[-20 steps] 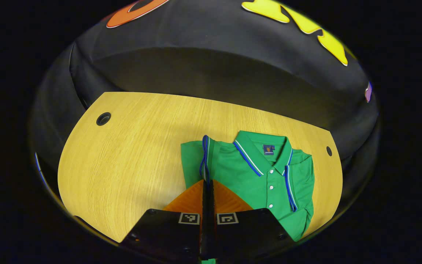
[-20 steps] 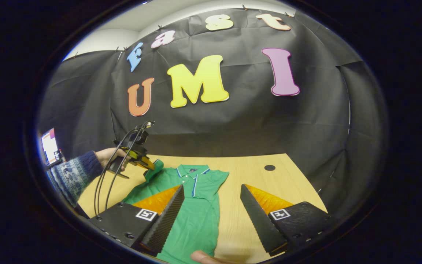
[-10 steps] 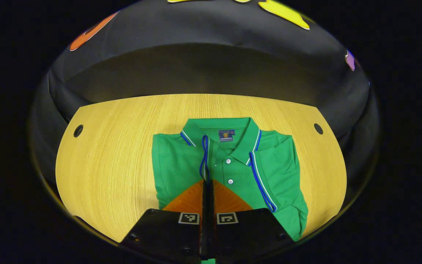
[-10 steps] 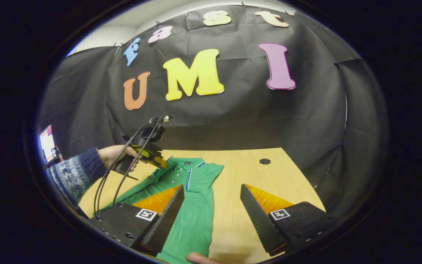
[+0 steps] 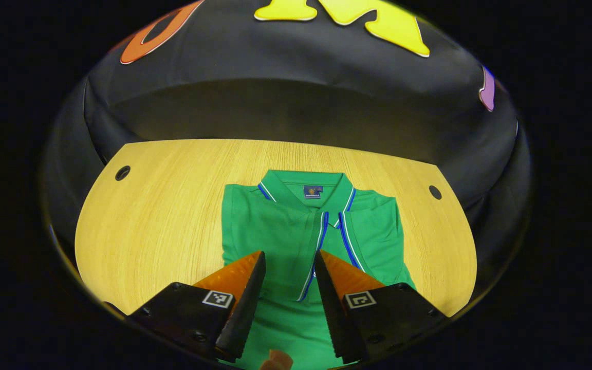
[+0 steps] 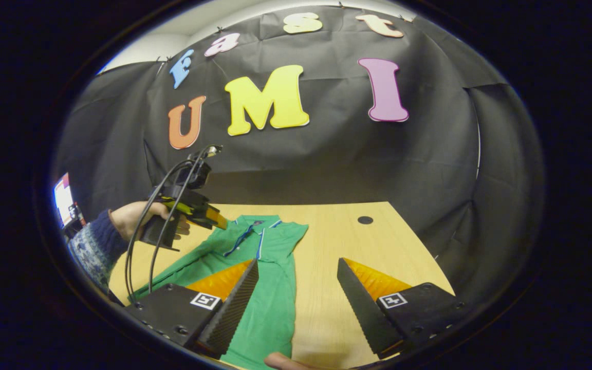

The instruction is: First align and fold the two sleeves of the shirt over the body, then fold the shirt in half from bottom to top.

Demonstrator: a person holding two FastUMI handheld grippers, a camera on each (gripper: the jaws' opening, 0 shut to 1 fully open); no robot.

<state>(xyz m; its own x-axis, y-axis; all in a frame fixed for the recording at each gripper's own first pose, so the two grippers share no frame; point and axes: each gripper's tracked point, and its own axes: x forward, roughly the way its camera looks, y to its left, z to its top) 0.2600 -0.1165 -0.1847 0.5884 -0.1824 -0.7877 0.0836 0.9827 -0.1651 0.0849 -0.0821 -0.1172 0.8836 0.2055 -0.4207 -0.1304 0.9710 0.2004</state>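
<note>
Shirt [image 5: 285, 226], green, flat on wooden table [image 5: 162, 205]. Lies front up, with collar [image 5: 303, 182] toward the far black wall. Has blue and white lines on the collar and on the sleeve ends. Shows both sleeves folded in over the body: left sleeve [image 5: 312, 257] with its striped end near the middle, right sleeve [image 5: 350, 241] just beside it. Stays long at the bottom, not yet folded up.

Left gripper [image 5: 290, 254], seen in the left gripper view: fingers a little way apart, gripping nothing. Hangs over the lower middle of the shirt, with green cloth and the left sleeve end showing in the gap between the fingers. Cannot tell whether the tips touch the cloth. Fingertip [image 5: 275, 359] of a person at the very bottom edge.

Two small round holes [image 5: 122, 172] in the table, one near each far corner.

Right gripper [image 6: 297, 261], seen in the right gripper view: fingers wide apart, gripping nothing. Points along the right side of the shirt [image 6: 270, 298], with one finger over green cloth and the other over bare wood. Farther off in the same view, the left gripper near the collar, held by a hand [image 6: 136, 218] in a blue patterned sweater sleeve [image 6: 93, 244]. Black cables [image 6: 142, 241] hanging down from that gripper. Small lit screen [image 6: 63, 200] at the far left edge.
</note>
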